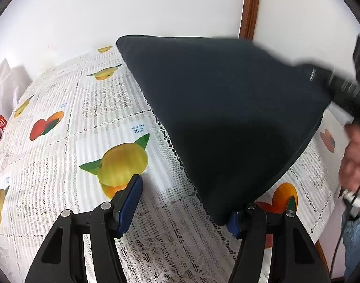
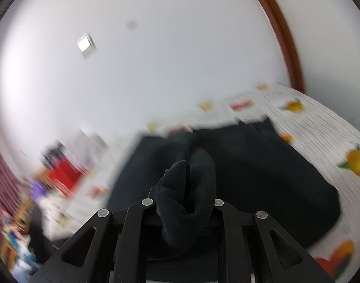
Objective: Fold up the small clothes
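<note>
Left wrist view: the left gripper (image 1: 180, 202) sits at the bottom of the frame with its jaws spread wide. One blue pad (image 1: 130, 202) stands bare over the fruit-print tablecloth (image 1: 69, 146); the other is partly covered by the lowest corner of the dark garment (image 1: 227, 118), which drapes over it, so nothing is pinched. The cloth stretches as a broad dark triangle from that corner up across the centre and right of the frame, lifted at the right edge, where the right gripper (image 1: 345, 89) and a hand (image 1: 354, 158) appear blurred. Right wrist view: its jaws are pressed nearly together on a bunched fold of the same navy-black knit fabric at lower centre, the rest spreading over the table behind.
</note>
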`<action>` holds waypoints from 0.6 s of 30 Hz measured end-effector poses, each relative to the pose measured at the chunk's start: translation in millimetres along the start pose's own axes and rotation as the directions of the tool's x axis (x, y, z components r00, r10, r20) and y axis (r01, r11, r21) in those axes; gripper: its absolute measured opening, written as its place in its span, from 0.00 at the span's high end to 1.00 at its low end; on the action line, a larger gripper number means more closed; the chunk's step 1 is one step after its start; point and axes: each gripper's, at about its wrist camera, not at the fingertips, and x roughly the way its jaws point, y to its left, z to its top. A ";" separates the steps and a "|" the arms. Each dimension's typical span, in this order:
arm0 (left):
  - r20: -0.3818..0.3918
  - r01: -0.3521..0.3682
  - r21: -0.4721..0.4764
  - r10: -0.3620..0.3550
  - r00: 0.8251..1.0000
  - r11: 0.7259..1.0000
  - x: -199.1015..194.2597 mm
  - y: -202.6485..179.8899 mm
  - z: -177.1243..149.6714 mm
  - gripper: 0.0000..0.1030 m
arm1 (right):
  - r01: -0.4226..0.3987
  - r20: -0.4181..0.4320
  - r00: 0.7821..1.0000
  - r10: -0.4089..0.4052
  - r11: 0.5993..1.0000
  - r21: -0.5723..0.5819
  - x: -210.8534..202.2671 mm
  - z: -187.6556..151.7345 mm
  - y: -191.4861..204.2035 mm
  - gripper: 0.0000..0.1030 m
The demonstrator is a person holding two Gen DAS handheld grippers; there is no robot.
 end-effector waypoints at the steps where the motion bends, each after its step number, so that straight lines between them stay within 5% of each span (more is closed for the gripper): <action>1: 0.002 0.005 -0.003 -0.005 1.000 1.000 0.3 -1.1 0.6 0.44 | 0.058 -0.052 0.997 -0.059 0.998 -0.026 10.3 -8.3 -2.9 0.84; 3: 0.003 0.027 -0.009 -0.027 1.000 1.000 -0.2 -1.9 -0.1 0.59 | 0.118 -0.154 0.981 -0.120 0.993 -0.023 29.5 -19.2 -11.9 0.84; 6: -0.001 0.077 -0.007 -0.077 0.997 0.997 -3.8 -9.1 -0.8 0.85 | 0.135 -0.167 0.977 -0.134 0.991 -0.006 34.3 -18.5 -12.6 0.83; 10: 0.025 0.054 -0.017 -0.054 0.998 0.998 -9.8 -7.0 0.4 0.87 | 0.181 -0.175 0.965 -0.195 0.979 -0.091 45.4 -17.0 2.9 0.83; 18: 0.050 0.043 -0.097 -0.038 0.998 0.994 -19.4 38.5 -1.9 0.89 | 0.139 -0.223 0.961 -0.162 0.984 -0.113 72.9 -7.9 34.9 0.83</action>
